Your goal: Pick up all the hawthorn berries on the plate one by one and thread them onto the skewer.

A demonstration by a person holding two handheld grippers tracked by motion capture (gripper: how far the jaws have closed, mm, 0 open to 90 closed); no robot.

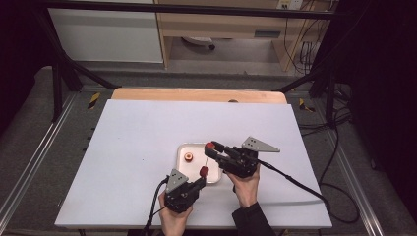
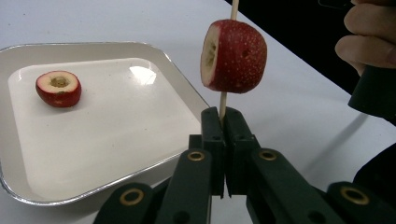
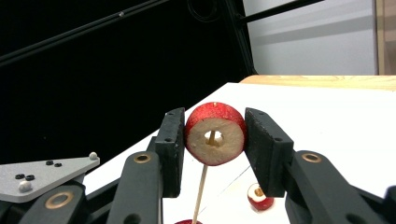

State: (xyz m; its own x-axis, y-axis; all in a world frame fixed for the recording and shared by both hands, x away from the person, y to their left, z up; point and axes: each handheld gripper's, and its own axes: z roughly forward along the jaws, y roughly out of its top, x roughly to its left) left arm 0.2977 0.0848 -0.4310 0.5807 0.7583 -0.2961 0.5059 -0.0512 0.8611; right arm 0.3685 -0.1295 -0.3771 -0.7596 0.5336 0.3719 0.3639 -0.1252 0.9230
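A thin wooden skewer (image 1: 207, 158) stands upright over the near right corner of a white tray (image 1: 180, 169). My left gripper (image 2: 223, 116) is shut on the skewer's lower end (image 2: 222, 100). One cored red fruit piece (image 2: 233, 56) is threaded on the skewer just above those jaws. My right gripper (image 3: 215, 135) is shut on a second cored red fruit piece (image 3: 215, 134), held at the skewer's top, and the skewer tip (image 3: 212, 138) shows inside the core hole. A third red fruit piece (image 2: 58, 87) lies on the tray (image 2: 116, 121).
The tray sits at the middle of a white table top (image 1: 137, 147), close to the front edge. The hand holding the right gripper (image 2: 369, 42) is close on the right of the skewer. A wooden strip (image 1: 196, 95) runs along the table's far edge.
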